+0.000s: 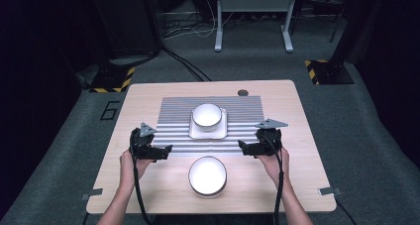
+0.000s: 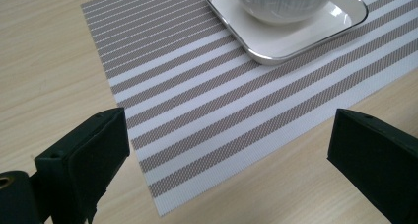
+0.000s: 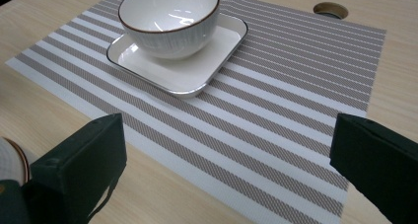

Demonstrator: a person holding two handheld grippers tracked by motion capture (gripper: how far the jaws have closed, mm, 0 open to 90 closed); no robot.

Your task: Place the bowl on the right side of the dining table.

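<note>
A white ribbed bowl (image 1: 206,114) (image 3: 168,17) sits on a white square plate (image 1: 221,129) (image 3: 197,71) (image 2: 296,36) in the middle of a grey striped placemat (image 1: 173,121) (image 2: 197,100) (image 3: 276,120). A second white bowl (image 1: 207,175) stands on the bare table in front of the mat. My left gripper (image 1: 166,151) (image 2: 226,160) is open at the mat's near left corner, nothing between its jaws. My right gripper (image 1: 243,146) (image 3: 226,160) is open at the mat's near right edge, also holding nothing.
The wooden table (image 1: 148,180) has a round cable hole (image 1: 242,92) (image 3: 330,9) behind the mat. A cable trails from each gripper toward the near edge. Metal brackets (image 1: 92,193) sit at the table's front corners. Dark floor surrounds the table.
</note>
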